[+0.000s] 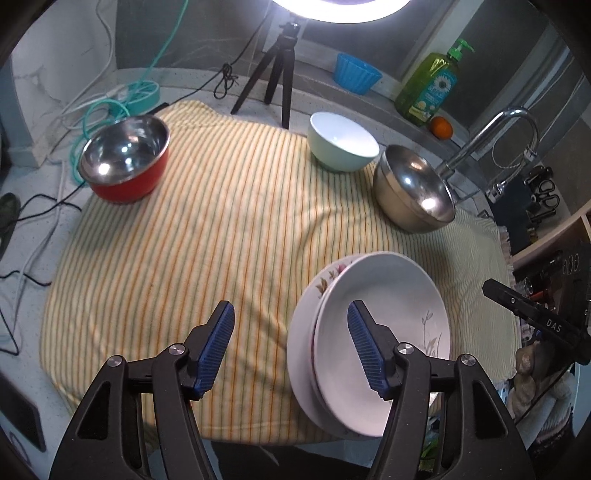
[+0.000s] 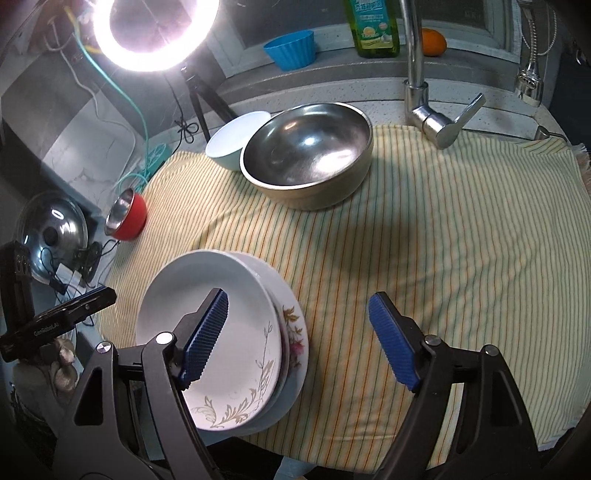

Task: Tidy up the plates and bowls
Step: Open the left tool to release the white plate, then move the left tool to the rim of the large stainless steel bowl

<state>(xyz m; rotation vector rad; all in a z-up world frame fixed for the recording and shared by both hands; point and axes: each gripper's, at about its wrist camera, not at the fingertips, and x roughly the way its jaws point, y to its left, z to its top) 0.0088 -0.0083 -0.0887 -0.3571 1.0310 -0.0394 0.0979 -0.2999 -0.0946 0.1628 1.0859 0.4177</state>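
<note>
Jaws of both grippers gape empty over stacked plates point(image 1: 388, 295) and four bowls.

Both cameras ride above their own tools, looking steeply down and forward across the yellow striped cloth point(image 1: 207, 229) covering the table. The left view sits over the cloth's near edge, left of the stack of white floral plates point(image 1: 384, 325); the right view sits to the stack's point(image 2: 221, 332) right. Both share the plates, the large plain steel bowl point(image 1: 413, 188) point(image 2: 306, 155) and the glowing ring lamp point(image 2: 155, 33) at the far edge.
</note>
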